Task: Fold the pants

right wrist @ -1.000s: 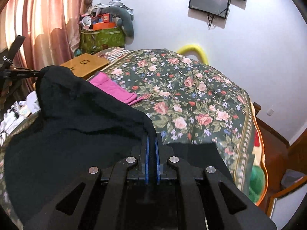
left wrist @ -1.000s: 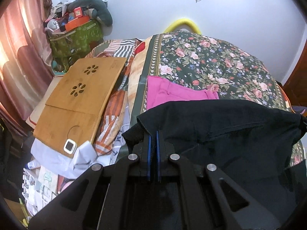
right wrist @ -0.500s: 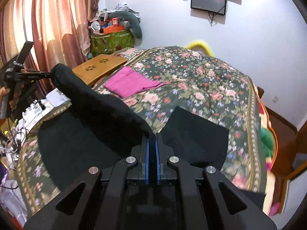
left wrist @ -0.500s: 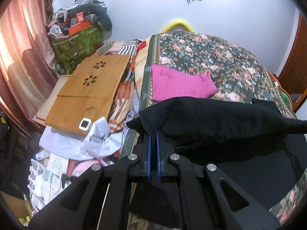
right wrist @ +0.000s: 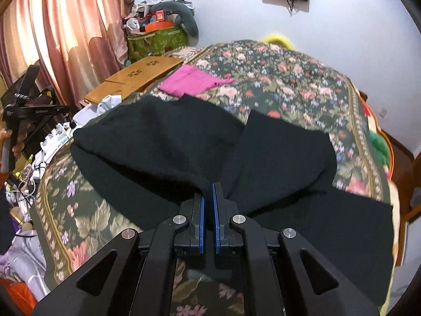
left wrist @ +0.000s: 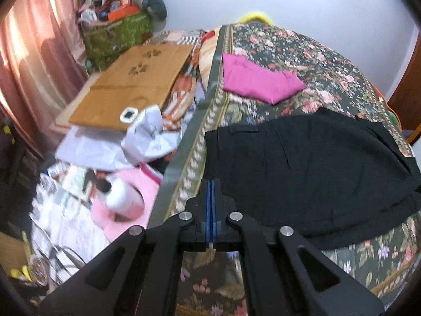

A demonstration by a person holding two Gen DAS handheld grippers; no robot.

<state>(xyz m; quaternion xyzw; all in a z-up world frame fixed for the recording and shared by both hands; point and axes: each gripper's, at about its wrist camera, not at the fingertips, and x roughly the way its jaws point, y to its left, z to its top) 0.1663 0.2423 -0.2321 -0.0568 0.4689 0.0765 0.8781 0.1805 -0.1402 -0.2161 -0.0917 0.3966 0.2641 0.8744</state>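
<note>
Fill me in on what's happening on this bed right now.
A person with a claw in each hand is folding black pants on a floral bedspread. The pants lie on the bed, one part doubled over another. The left claw is closed with no cloth visibly between its fingers, at the pants' near edge. The right claw is slightly parted at a bunched fold; whether it grips the cloth is unclear. A folded pink garment lies beyond.
</note>
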